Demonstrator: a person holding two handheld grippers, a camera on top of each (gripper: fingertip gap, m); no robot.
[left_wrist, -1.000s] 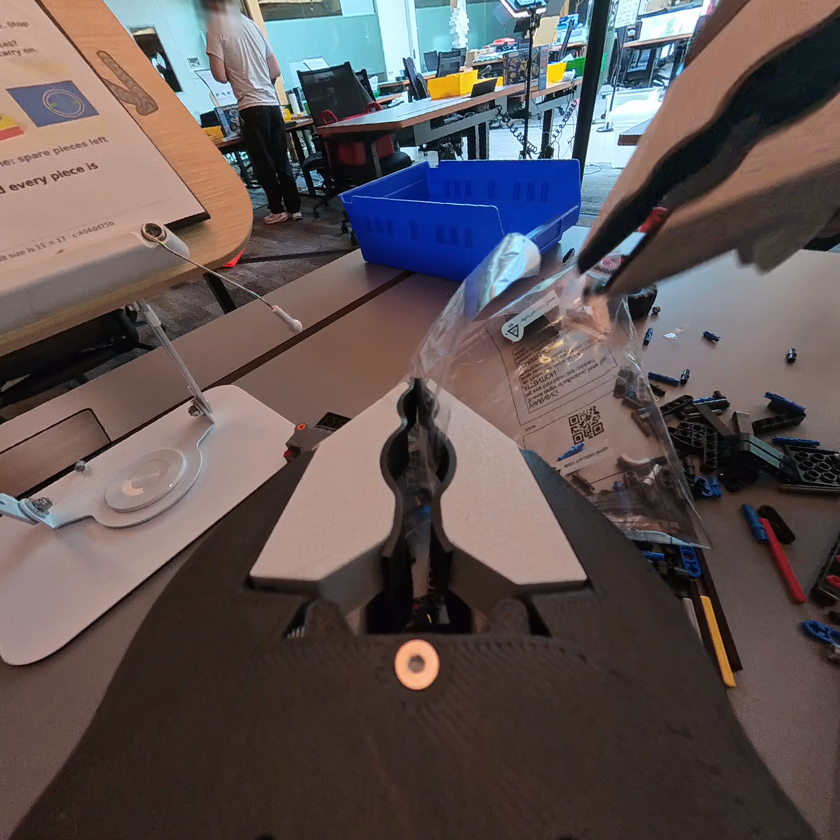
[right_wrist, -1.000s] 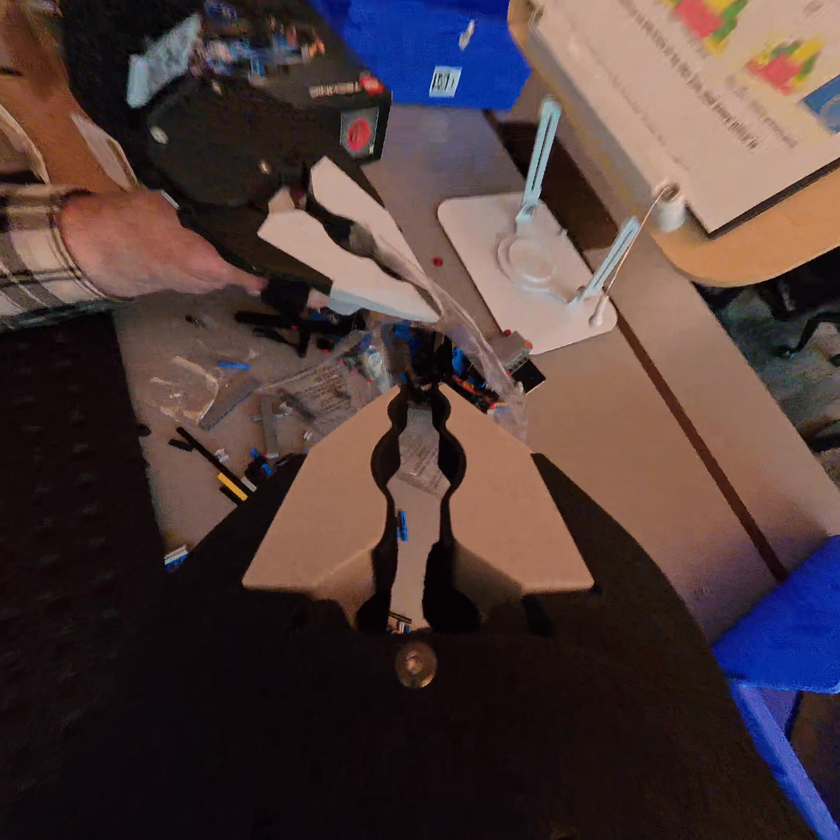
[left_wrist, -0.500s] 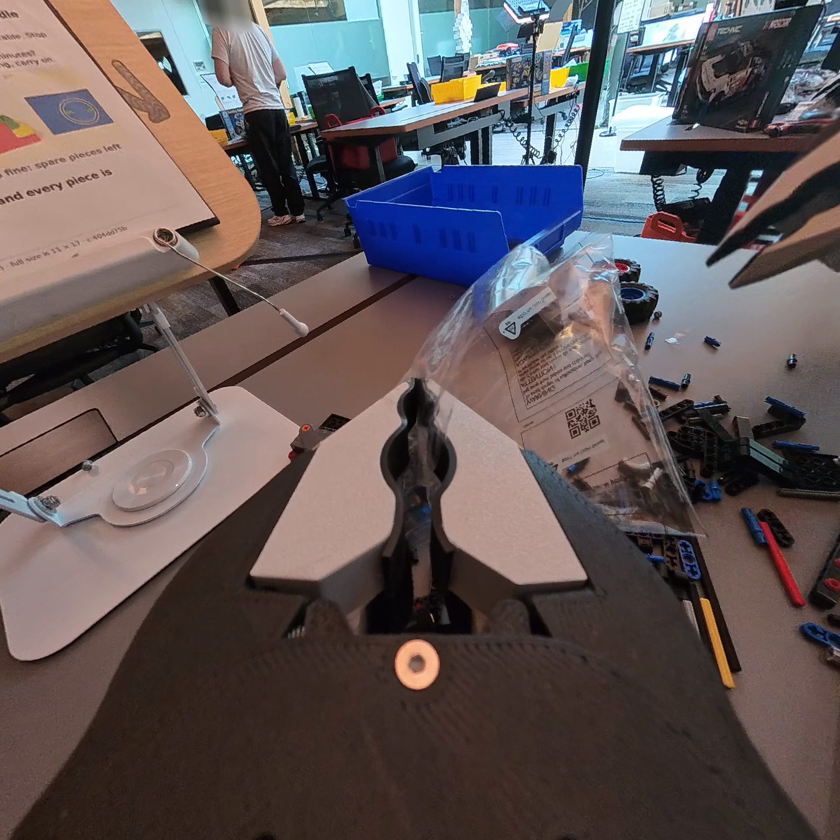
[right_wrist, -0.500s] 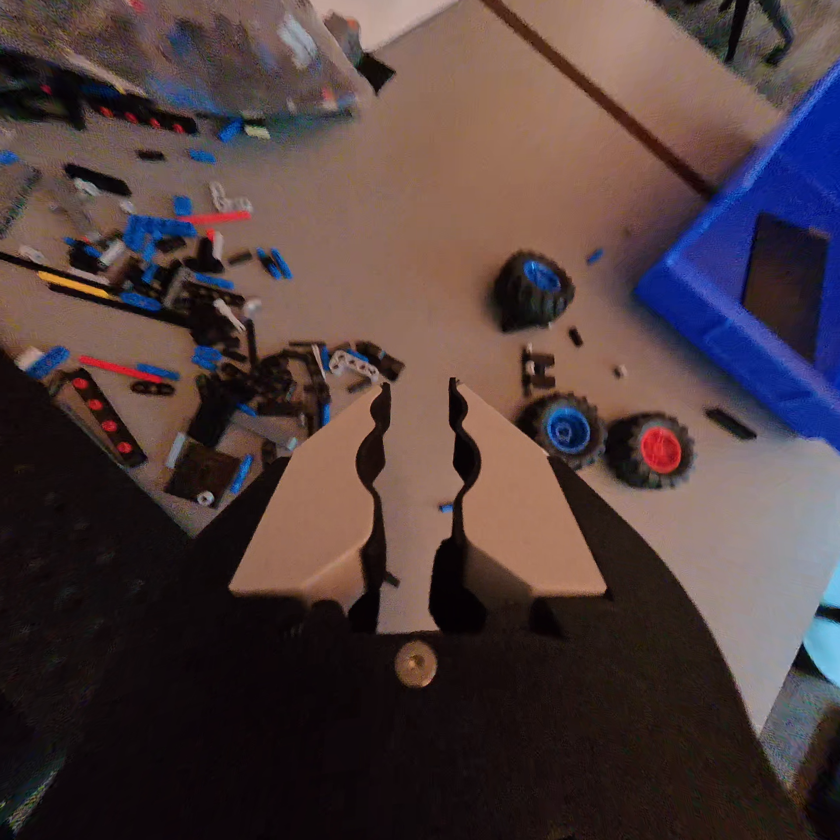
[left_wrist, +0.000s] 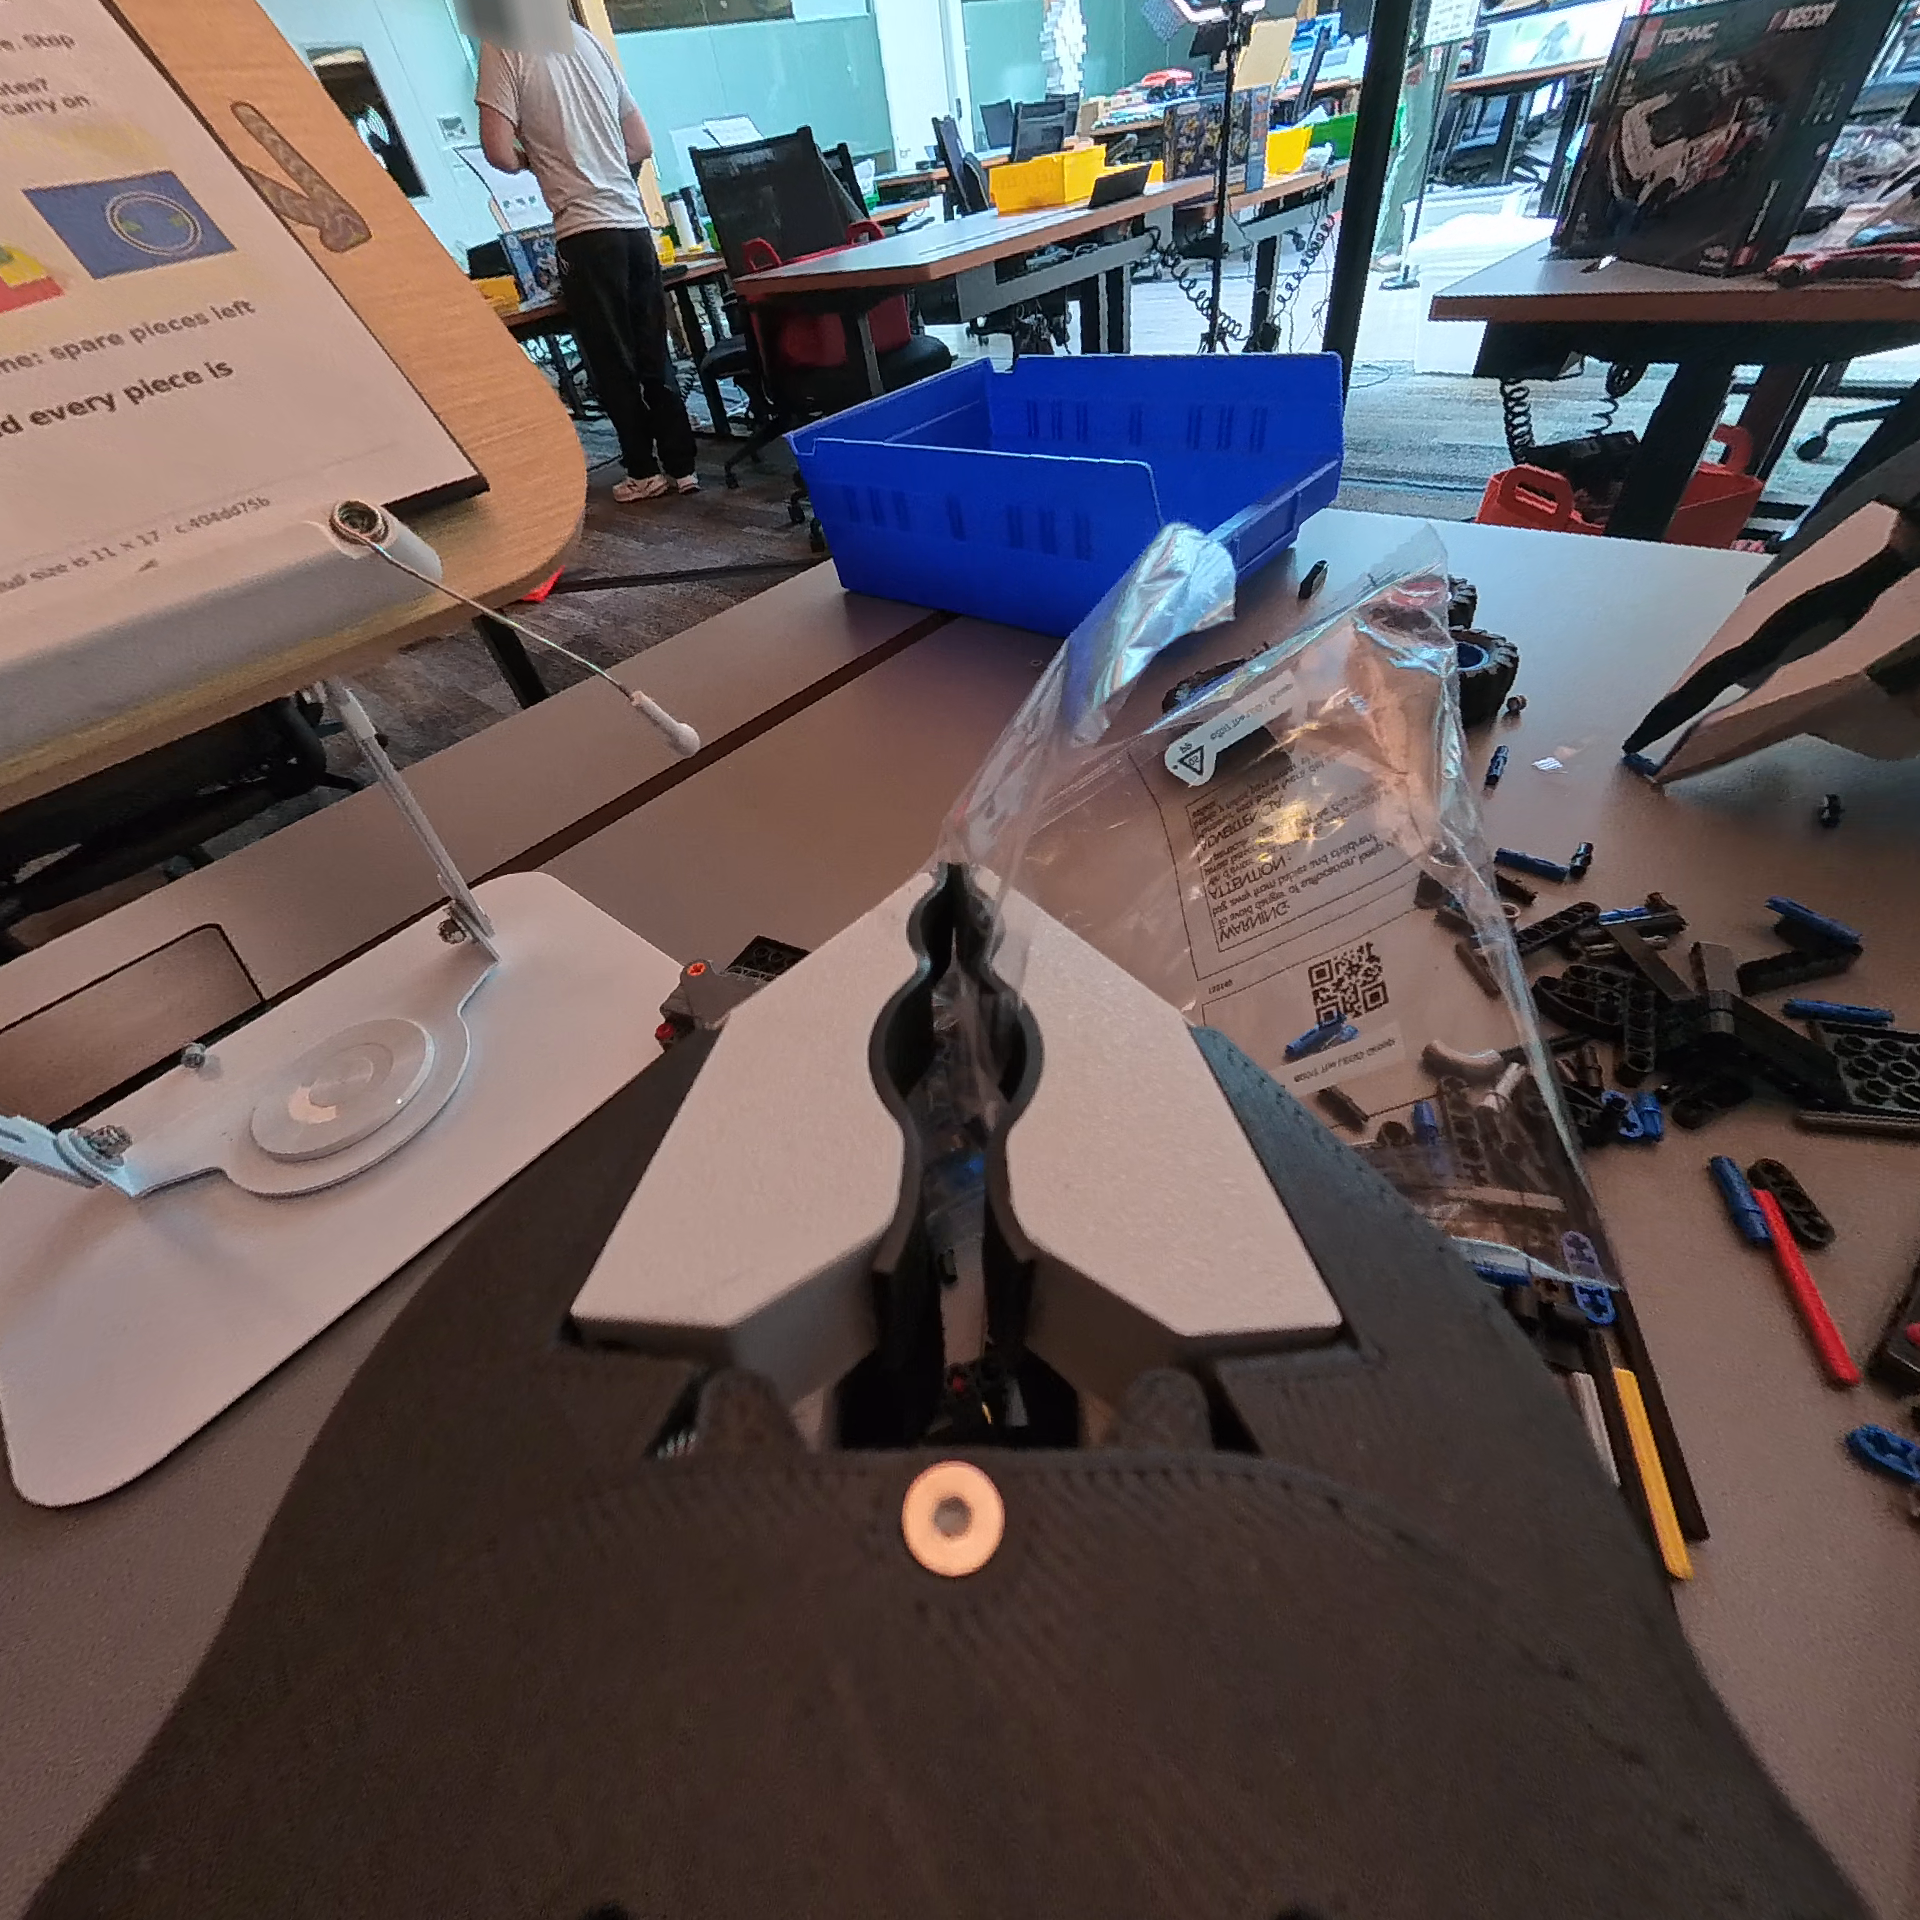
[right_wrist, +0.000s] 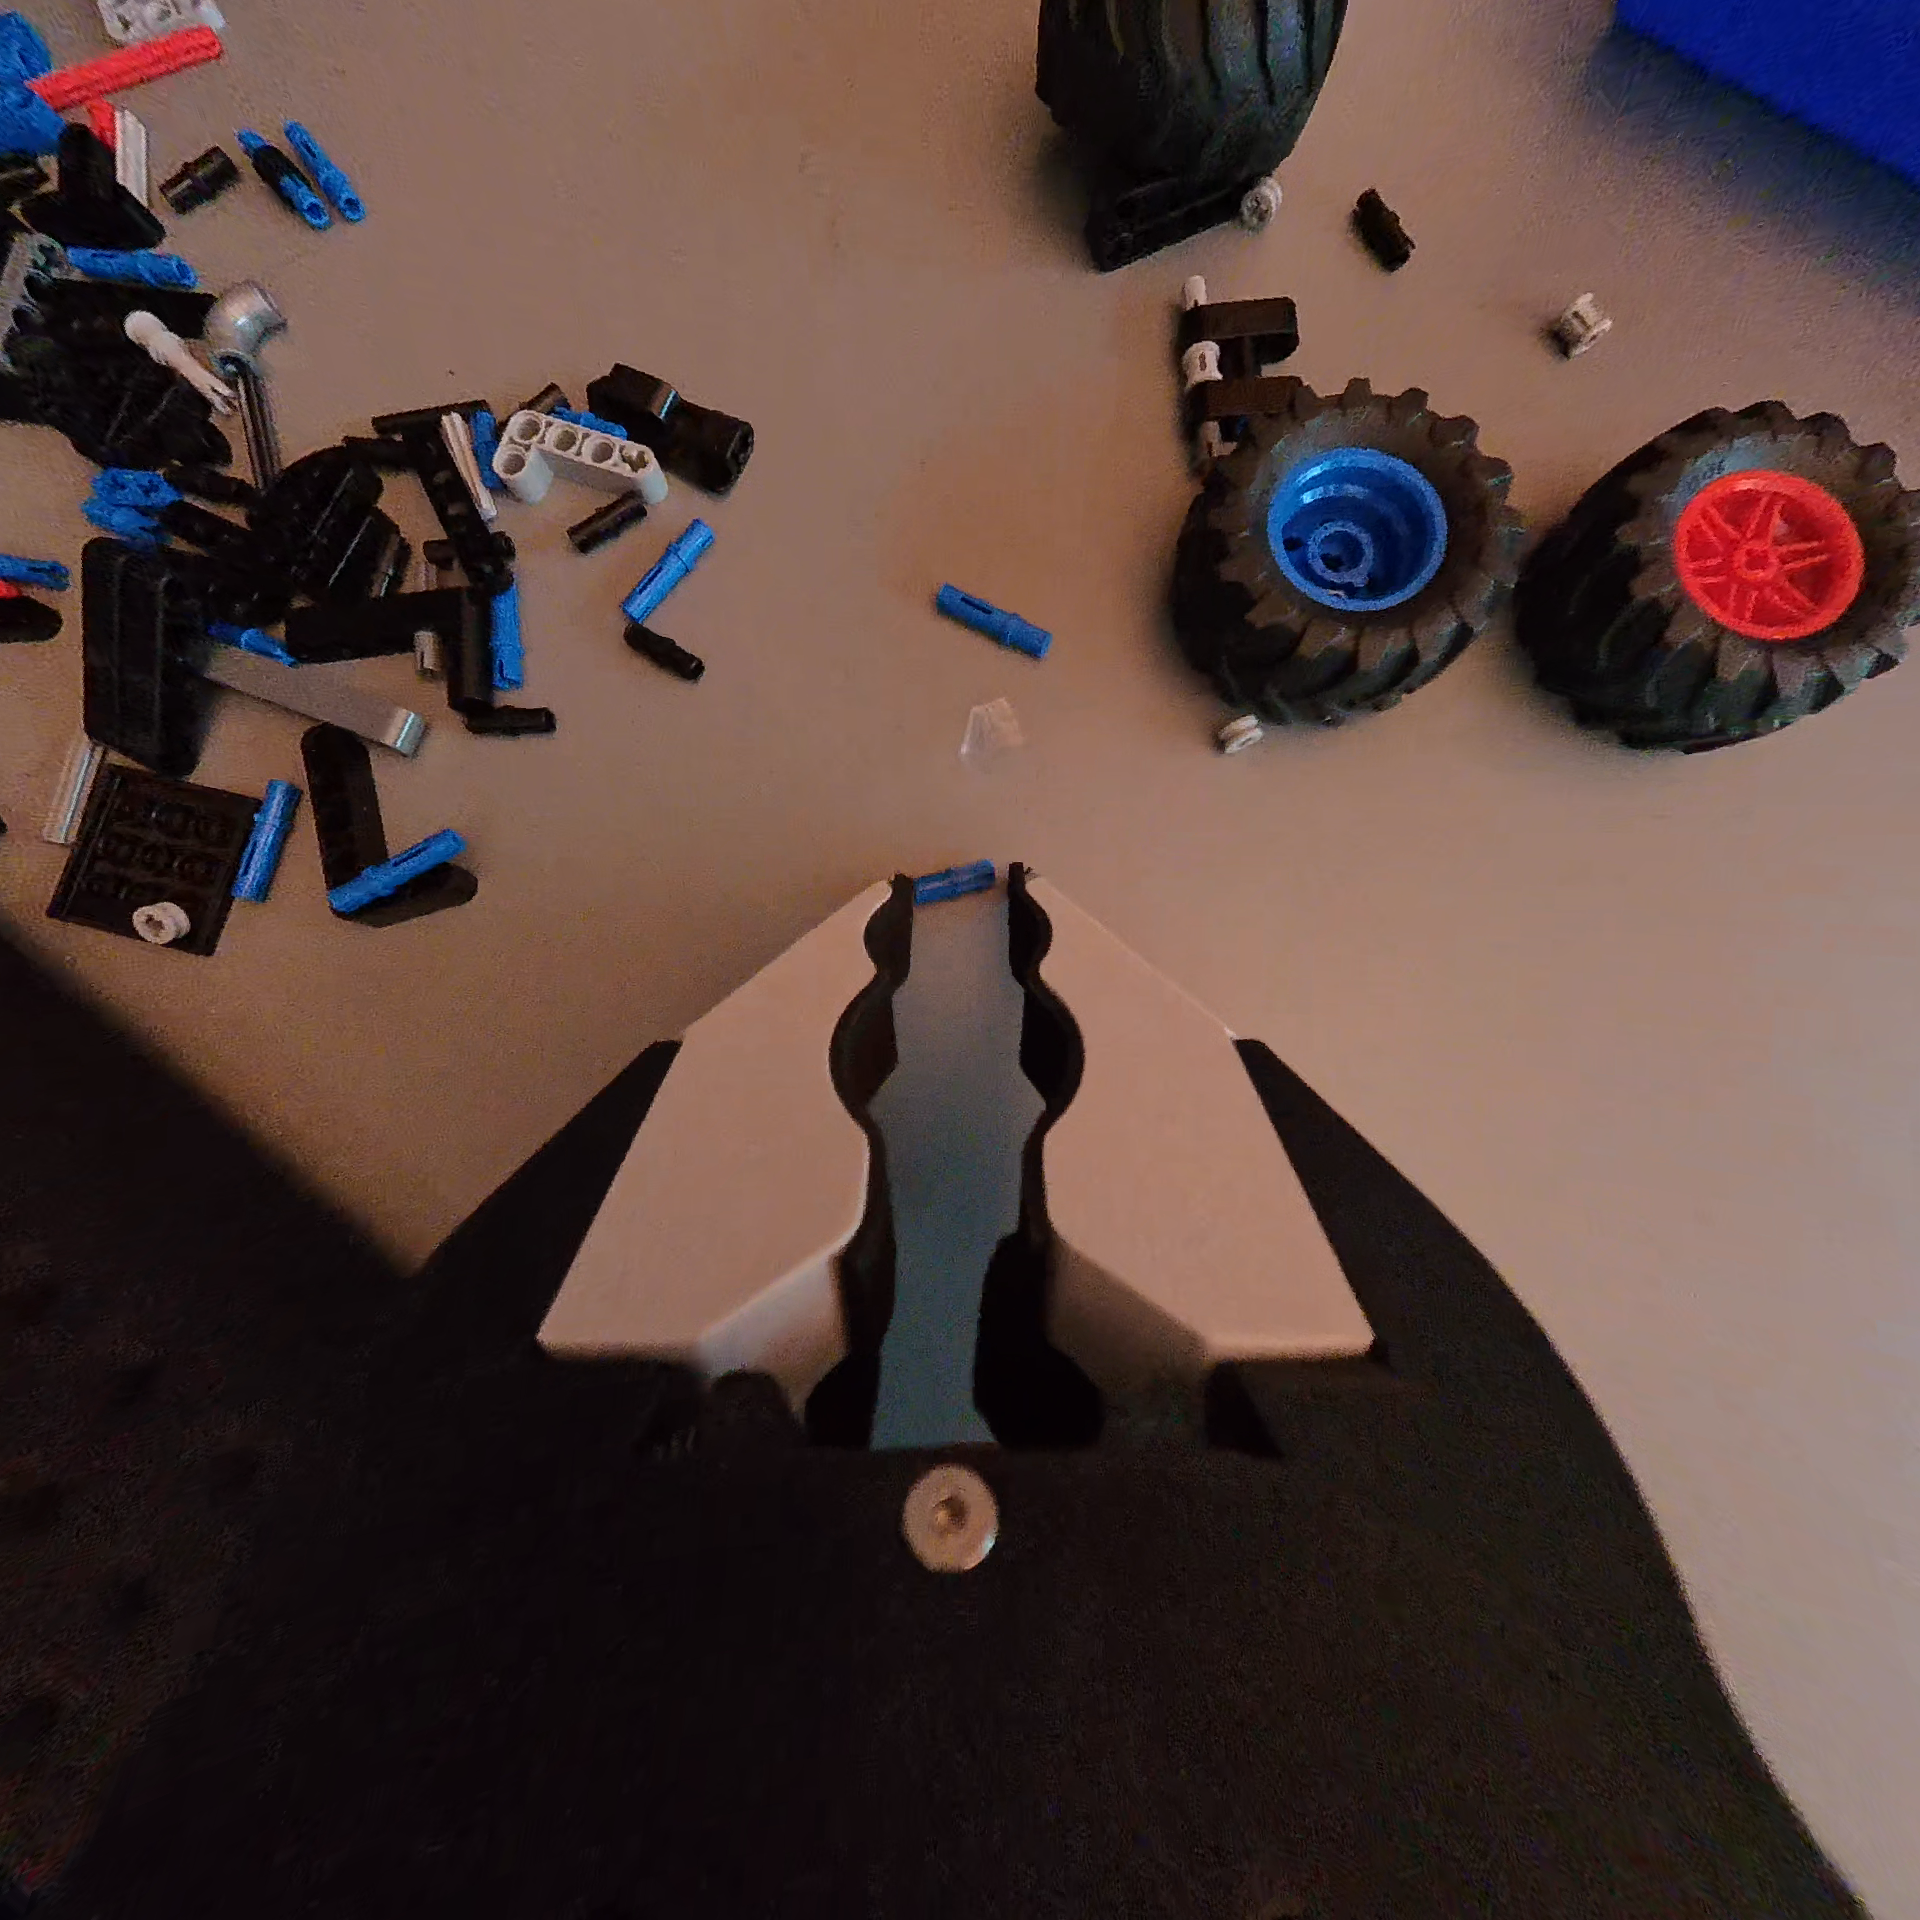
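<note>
My left gripper (left_wrist: 961, 888) is shut on the edge of a clear plastic bag (left_wrist: 1299, 883) with printed labels and a few small pieces inside. The bag hangs to the right, over the grey table (left_wrist: 727, 810). My right gripper (right_wrist: 956, 883) is slightly open and low on the table (right_wrist: 1455, 1039), with a small blue pin (right_wrist: 954, 881) lying crosswise between its fingertips. It also shows at the right edge of the left wrist view (left_wrist: 1647, 753), clear of the bag.
Loose black, blue and red pieces lie in a pile (right_wrist: 312, 582) (left_wrist: 1714, 1018). Three tyres stand near: blue hub (right_wrist: 1351, 540), red hub (right_wrist: 1766, 551), one farther off (right_wrist: 1184, 94). A blue bin (left_wrist: 1070, 468) is at the back, a white document stand base (left_wrist: 260, 1122) to the left.
My right gripper let go of the bag's top, swung away to the right and came down over the blue pin on the table. My left gripper still holds the bag.
</note>
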